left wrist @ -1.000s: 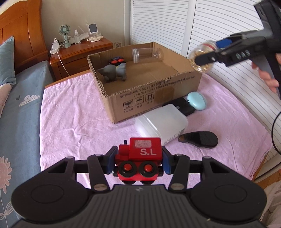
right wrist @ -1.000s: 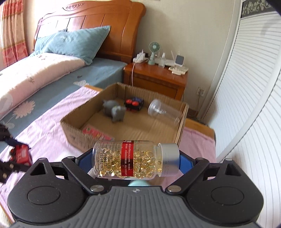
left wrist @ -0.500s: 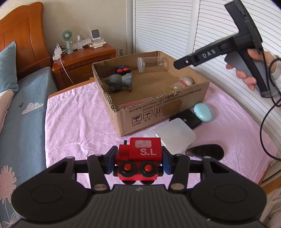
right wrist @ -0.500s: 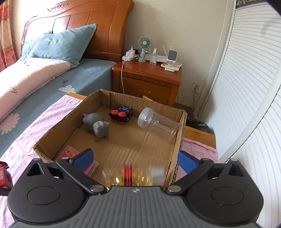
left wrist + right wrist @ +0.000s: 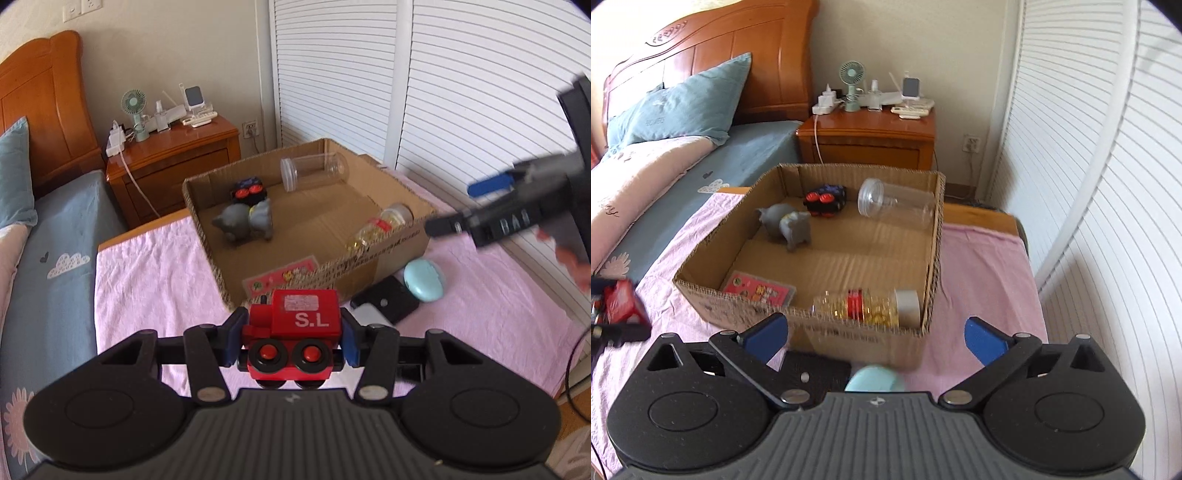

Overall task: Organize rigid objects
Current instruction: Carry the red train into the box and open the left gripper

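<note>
pink cloth [image 5: 155, 280] covers the table. nearest, left gripper [image 5: 291, 341] clamps a red toy train [image 5: 295, 332] just short of the cardboard box [image 5: 820, 325]; right gripper [image 5: 875, 336] gapes wide, empty. inside the box's near wall lies the capsule bottle [image 5: 868, 304].

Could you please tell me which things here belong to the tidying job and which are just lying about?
Job:
cardboard box
red toy train in the left claw
capsule bottle
clear jar
grey elephant
mint case
black case

Lying about:
nightstand
fan
pillow
</note>
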